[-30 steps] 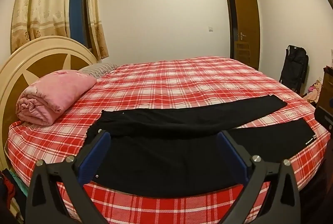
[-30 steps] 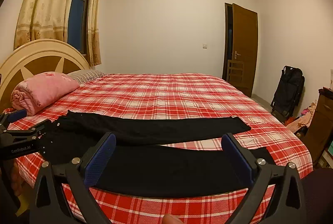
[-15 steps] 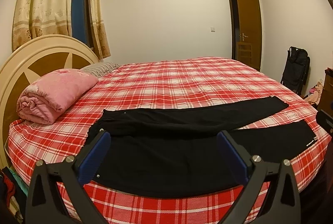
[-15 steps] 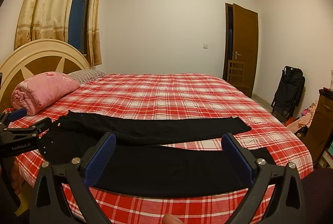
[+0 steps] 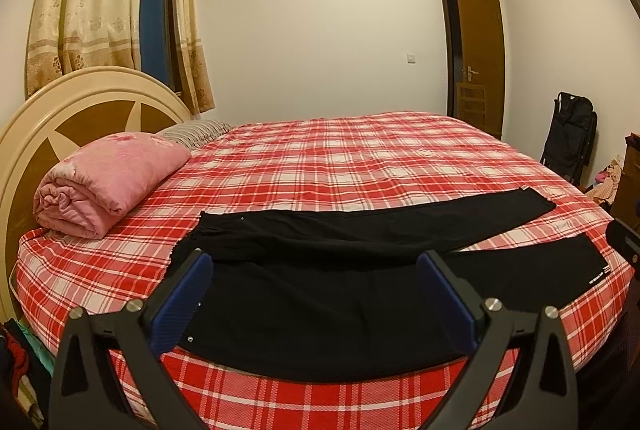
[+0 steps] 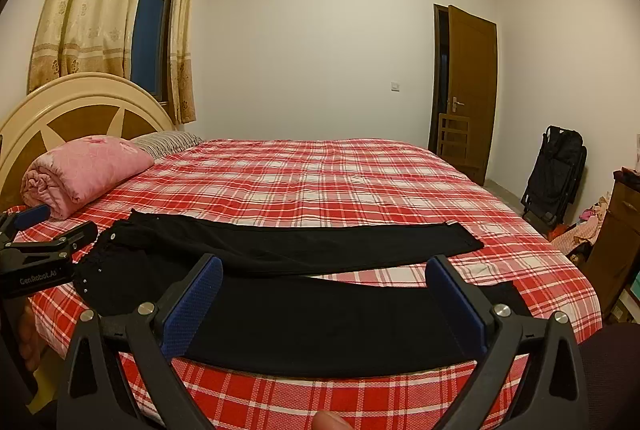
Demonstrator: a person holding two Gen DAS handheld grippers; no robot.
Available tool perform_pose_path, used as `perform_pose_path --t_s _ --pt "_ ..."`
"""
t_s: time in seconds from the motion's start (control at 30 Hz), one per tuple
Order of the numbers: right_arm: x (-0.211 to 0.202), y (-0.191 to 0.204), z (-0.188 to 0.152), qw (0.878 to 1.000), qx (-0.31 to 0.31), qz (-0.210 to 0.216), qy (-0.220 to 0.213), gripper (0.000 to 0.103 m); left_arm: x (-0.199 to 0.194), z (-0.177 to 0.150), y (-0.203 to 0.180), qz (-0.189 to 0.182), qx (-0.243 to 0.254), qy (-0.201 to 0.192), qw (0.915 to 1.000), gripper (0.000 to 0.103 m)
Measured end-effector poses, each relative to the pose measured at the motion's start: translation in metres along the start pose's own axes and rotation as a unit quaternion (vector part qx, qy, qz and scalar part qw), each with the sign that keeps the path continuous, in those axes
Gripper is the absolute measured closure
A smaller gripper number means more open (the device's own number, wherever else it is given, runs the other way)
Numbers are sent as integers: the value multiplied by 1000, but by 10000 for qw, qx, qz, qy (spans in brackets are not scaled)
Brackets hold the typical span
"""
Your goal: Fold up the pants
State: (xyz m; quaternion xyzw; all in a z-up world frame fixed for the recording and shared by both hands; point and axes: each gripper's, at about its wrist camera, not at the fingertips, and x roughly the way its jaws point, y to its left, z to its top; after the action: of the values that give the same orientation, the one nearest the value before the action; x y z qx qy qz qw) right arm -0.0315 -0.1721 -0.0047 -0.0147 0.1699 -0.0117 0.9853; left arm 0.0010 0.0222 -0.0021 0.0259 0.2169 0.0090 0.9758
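Black pants (image 5: 320, 294) lie spread flat along the near edge of the bed, waist to the left, the two legs splayed apart to the right. They also show in the right wrist view (image 6: 304, 310). My left gripper (image 5: 314, 294) is open and empty, held in front of the waist and thigh part. My right gripper (image 6: 324, 300) is open and empty, held in front of the near leg. The left gripper also shows at the left edge of the right wrist view (image 6: 36, 242), near the waist.
The bed has a red plaid sheet (image 5: 340, 166). A rolled pink quilt (image 5: 104, 178) and a striped pillow (image 5: 196, 130) lie by the headboard (image 5: 60, 110). A brown door (image 5: 476, 58), a black folded stroller (image 5: 570, 138) and a wooden cabinet (image 6: 616, 242) stand at right.
Both views have shifted only slightly; the left gripper has drifted a little. The pants have not moved and both grippers stay open.
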Motion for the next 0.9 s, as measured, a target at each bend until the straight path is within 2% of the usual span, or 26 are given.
perform_pose_path --t_s 0.9 --pt "6 1 -6 9999 -65 18 103 1 0 -3 -1 21 11 22 10000 0"
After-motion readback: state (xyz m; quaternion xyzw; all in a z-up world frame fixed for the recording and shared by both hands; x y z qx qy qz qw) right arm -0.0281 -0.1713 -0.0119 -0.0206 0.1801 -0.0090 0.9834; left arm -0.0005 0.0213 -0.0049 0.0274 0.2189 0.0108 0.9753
